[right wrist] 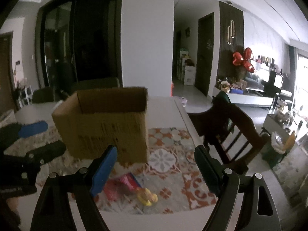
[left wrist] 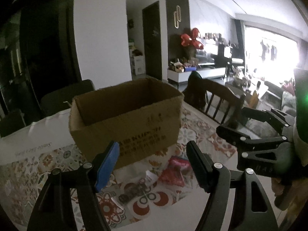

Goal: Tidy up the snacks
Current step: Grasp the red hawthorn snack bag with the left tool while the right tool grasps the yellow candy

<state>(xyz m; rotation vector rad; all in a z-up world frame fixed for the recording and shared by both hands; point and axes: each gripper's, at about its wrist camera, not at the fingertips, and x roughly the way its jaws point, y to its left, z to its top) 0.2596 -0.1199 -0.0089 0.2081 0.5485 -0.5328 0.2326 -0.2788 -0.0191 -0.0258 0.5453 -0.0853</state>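
Observation:
An open cardboard box stands on the patterned tablecloth. In front of it lie snack packets: a red-pink one, a clear one with dark rings, and a yellow one. My left gripper hovers above these packets, open, with nothing between its fingers. My right gripper is also open and empty, above the pink and yellow packets. Each gripper shows in the other's view: the right gripper at the right edge, the left gripper at the left edge.
A dark wooden chair stands at the table's right side. Dark chairs sit behind the box. A white sheet with printed script lies left of the box. The living room lies beyond on the right.

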